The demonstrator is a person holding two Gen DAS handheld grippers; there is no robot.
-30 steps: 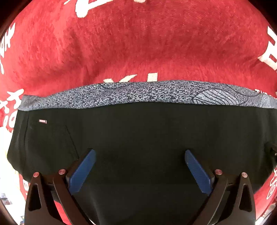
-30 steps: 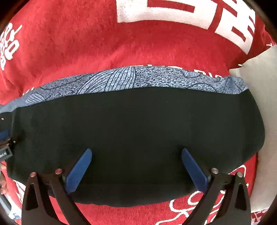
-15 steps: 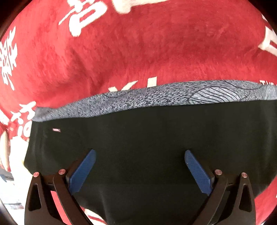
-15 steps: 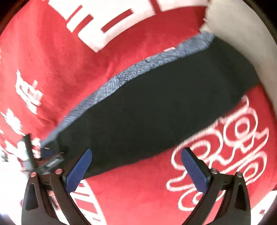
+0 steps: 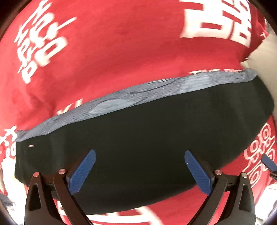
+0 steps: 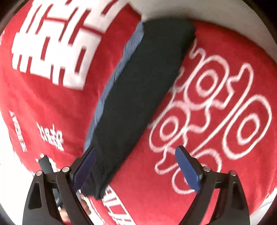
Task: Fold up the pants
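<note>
The black pants lie folded into a long band on the red blanket, with a grey-blue patterned strip showing along their far edge. My left gripper is open and empty above the pants' near side. In the right wrist view the pants run diagonally from the top to the lower left. My right gripper is open and empty, with its left finger at the pants' near end and its right finger over the blanket.
A red blanket with white lettering covers the surface under the pants; it also shows in the right wrist view. A pale surface lies beyond the blanket's far edge. The right gripper's tip shows at the right edge.
Both grippers have pulled back from the pants, staying open. The right view has swung right, so the pants now run diagonally on its left. The left view has shifted right.
</note>
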